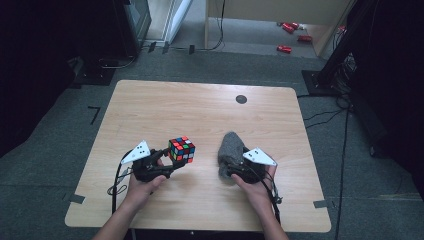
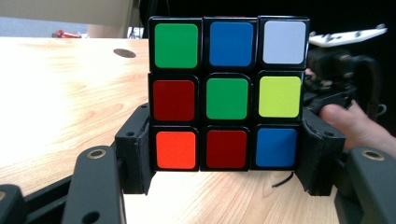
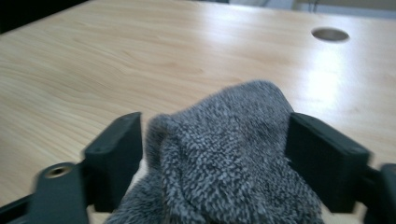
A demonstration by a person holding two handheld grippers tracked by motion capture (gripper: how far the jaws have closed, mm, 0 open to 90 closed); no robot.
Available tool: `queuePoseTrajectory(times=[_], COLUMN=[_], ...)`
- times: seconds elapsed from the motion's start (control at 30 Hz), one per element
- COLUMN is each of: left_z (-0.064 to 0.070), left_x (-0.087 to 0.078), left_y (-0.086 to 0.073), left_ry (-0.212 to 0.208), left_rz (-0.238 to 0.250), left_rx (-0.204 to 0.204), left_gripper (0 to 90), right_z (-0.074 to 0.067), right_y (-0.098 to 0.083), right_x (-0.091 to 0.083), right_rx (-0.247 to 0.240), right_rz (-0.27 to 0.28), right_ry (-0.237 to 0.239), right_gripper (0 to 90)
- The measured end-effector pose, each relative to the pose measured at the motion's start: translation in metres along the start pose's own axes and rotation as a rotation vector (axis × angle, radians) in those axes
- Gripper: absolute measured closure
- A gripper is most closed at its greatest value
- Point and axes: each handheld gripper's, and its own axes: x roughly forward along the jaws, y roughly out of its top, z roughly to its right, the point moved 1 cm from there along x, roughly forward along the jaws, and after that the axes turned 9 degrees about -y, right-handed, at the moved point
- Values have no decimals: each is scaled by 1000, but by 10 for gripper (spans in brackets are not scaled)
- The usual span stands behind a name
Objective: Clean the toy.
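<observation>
A scrambled colour cube (image 1: pixel 181 149) is clamped between the jaws of my left gripper (image 1: pixel 172 160), left of the table's middle. In the left gripper view the cube (image 2: pixel 226 95) shows a green centre face, pinched on both sides at its bottom row and held slightly off the wood. A grey fuzzy cloth (image 1: pixel 230 147) lies bunched right of centre. My right gripper (image 1: pixel 233 167) reaches into its near end. In the right gripper view the cloth (image 3: pixel 224 140) bulges up between the two widely spread jaws, with a small gap at the left jaw, so it is not squeezed.
The wooden table (image 1: pixel 200 110) has a round dark cable hole (image 1: pixel 241 99) near its far edge. Bare wood lies beyond both grippers. Grey floor surrounds the table, with cables at the right and red items far back.
</observation>
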Motion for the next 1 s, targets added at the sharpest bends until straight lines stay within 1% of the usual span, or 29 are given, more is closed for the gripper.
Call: queuePoseTrajectory(times=[0.1, 0.2, 0.27, 0.37, 0.47, 0.5, 0.57, 0.6, 0.63, 0.7, 0.77, 0.83, 0.9, 0.93, 1.0], left_z=[-2, -2, -4, -7, -10, -11, -14, -15, -16, -17, -17, -17, -18, -18, -18], left_x=[-1, -1, 0, 1, 3, 3, 3, 2, 2, 2, 2, 3, 4, 5, 6], left_y=[1, 1, 2, 3, 5, 5, 4, 4, 4, 4, 5, 5, 5, 5, 5], left_ry=[-16, -26, -45, -108, -156, -168, -168, -167, -165, -174, -184, -199, -211, -221, -234], left_rz=[-2, -14, -30, -76, -108, -117, -132, -135, -140, -152, -166, -180, -196, -205, -218], left_rx=[-12, -17, -25, -37, -55, -62, -72, -77, -80, -89, -100, -119, -141, -156, -171], left_gripper=[346, 346, 346, 346, 346, 346, 346, 346, 346, 346, 346, 346, 346, 346, 346], right_z=[-8, -21, -31, -45, -55, -59, -64, -67, -69, -73, -76, -79, -81, -81, -83], right_y=[6, 8, 8, 6, 4, 3, 1, 1, 1, 0, -1, -2, -2, -3, -4], right_x=[-7, -10, -12, -12, -13, -13, -15, -15, -15, -16, -16, -16, -15, -15, -14], right_rx=[-40, -78, -105, -158, -215, -235, -277, -291, -304, -324, -353, -361, -380, -389, -420], right_rz=[46, 82, 118, 159, 196, 216, 262, 276, 286, 300, 305, 309, 326, 336, 360], right_ry=[64, 149, 195, 227, 261, 271, 288, 294, 299, 305, 300, 303, 286, 285, 272], right_gripper=[172, 177, 205, 231, 254, 268, 268, 267, 267, 263, 253, 225, 214, 200, 204])
